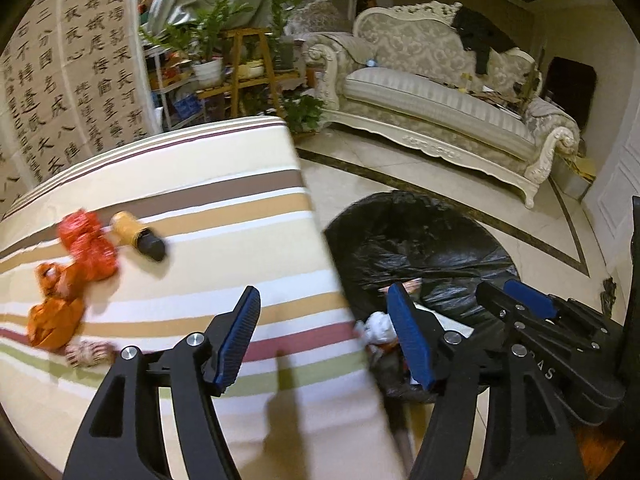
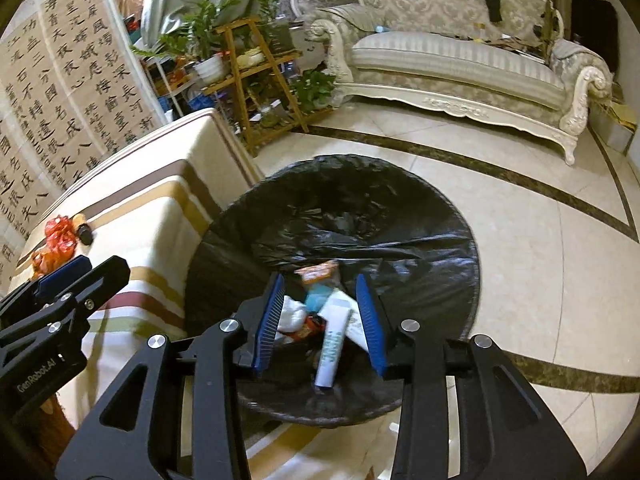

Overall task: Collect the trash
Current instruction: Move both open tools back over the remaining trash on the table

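My left gripper (image 2: pixel 60 280) has small white letters on its side that say "GenRobot.AI", and my right gripper (image 1: pixel 520 300) shows the letters "A S" on its black body. On the wall hangs a big paper sheet (image 1: pixel 72 80) full of black Chinese writing, but I cannot read it. A long white tube (image 2: pixel 334 350) in the bin has green letters that are too blurry to read. My left gripper (image 1: pixel 324 336) is wide open with nothing in it, and it hangs over the edge of the table, one blue finger above the cloth and one above the bin. My right gripper (image 2: pixel 324 320) is partly open right above the bin, and nothing is pinched between its blue pads. The trash bin (image 2: pixel 400 208) has a black bag in it and stands on the floor, just beside the table. Inside it I see a small orange box (image 2: pixel 318 272), a white crumpled paper (image 2: pixel 292 314) and the tube. More trash is on the table: a shiny red wrapper (image 1: pixel 86 244), an orange bag (image 1: pixel 54 316), a yellow bottle (image 1: pixel 136 234) lying on its side with a black cap, and a small patterned wrapper (image 1: pixel 88 352). The tablecloth (image 1: pixel 200 200) is cream with brown, tan, red and green stripes. The floor (image 2: pixel 540 260) is shiny pale tile with a dark curved line. Far back stands a fancy cream sofa (image 1: pixel 440 92) with black clothes on it, and green plants (image 1: pixel 216 36) on a wooden shelf (image 1: pixel 248 68).
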`<state>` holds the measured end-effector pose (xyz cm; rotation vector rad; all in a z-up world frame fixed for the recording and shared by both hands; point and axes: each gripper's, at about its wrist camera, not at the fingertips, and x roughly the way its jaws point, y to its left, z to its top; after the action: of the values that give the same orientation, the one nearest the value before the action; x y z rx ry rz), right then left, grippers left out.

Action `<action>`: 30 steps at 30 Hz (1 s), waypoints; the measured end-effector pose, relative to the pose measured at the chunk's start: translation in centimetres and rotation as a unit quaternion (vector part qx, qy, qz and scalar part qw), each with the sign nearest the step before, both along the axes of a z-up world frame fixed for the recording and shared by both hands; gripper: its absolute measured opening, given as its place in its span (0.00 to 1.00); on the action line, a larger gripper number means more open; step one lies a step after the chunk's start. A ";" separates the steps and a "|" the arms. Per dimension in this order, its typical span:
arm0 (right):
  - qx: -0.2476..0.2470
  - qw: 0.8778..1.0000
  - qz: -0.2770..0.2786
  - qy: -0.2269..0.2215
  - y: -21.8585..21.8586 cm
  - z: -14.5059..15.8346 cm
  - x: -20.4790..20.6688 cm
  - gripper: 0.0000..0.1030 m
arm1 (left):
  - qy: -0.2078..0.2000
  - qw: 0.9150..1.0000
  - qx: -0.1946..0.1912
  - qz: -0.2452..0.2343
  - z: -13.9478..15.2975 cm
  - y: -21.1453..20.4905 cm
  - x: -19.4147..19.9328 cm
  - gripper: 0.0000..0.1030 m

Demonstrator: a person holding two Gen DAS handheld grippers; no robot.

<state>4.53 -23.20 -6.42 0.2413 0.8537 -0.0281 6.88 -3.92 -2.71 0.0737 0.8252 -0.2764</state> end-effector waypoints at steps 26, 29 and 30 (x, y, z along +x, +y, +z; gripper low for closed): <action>-0.023 0.984 0.175 -0.010 17.0 2.9 0.9 0.37 | -0.004 0.981 -0.001 0.192 0.7 19.3 -4.7 0.66; -0.026 0.982 0.188 -0.006 18.5 2.9 1.2 0.37 | -0.001 0.980 -0.007 0.197 0.5 20.2 -4.9 0.66; -0.027 0.981 0.193 -0.005 19.0 2.9 1.3 0.37 | 0.000 0.980 -0.008 0.197 0.4 20.4 -4.9 0.66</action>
<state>5.87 -4.18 -3.54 0.0211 0.8757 0.3116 2.03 16.48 -2.34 -0.1048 0.8184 0.0904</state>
